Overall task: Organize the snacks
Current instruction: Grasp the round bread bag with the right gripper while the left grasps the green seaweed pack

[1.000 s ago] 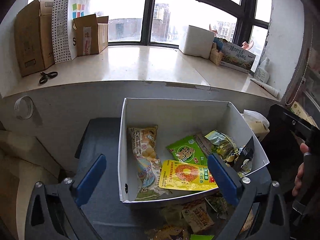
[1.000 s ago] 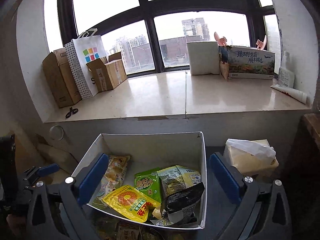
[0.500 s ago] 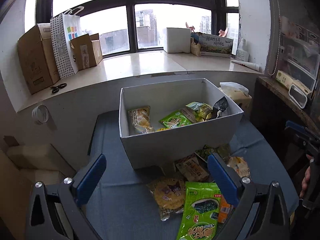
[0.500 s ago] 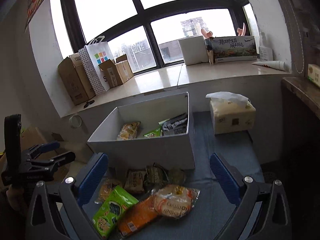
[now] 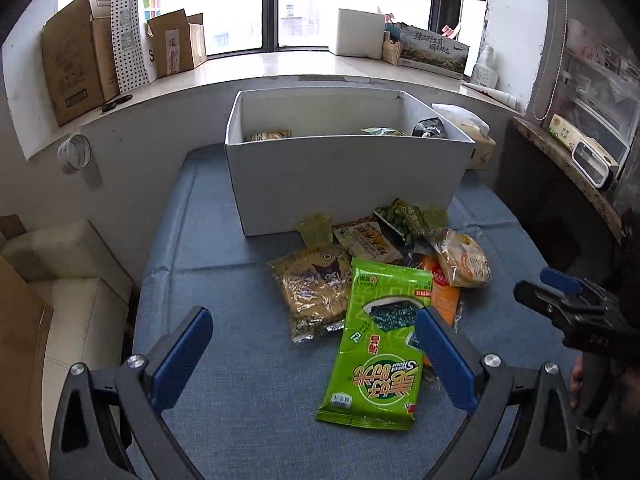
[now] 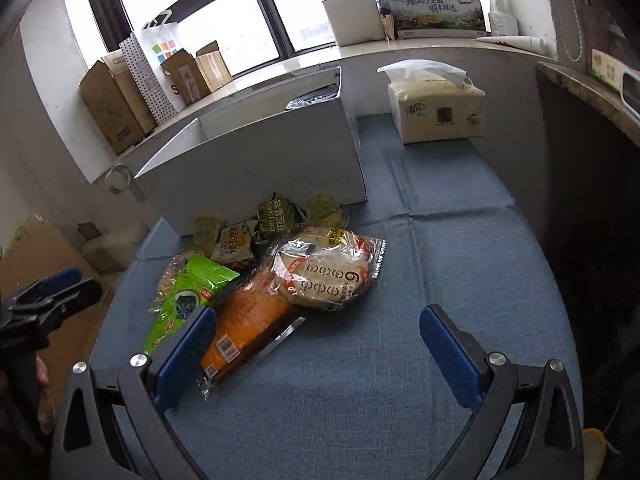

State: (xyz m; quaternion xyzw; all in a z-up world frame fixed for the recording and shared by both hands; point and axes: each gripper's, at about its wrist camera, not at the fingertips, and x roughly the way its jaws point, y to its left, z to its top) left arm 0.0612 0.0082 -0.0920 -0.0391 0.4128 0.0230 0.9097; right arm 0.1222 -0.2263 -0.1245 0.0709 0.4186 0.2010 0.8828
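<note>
I have my left gripper [image 5: 314, 346] and right gripper [image 6: 318, 344] both spread wide, holding nothing. The snack pile [image 5: 376, 276] lies just before the white box [image 5: 348, 176] on blue cloth [image 6: 440, 280]. Only my right view shows the tissue pack [image 6: 438, 114] beside the box.

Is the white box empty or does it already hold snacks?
Partly filled: packet tops show above the white box's front wall, while a pile of snacks lies outside on the blue cloth.
</note>
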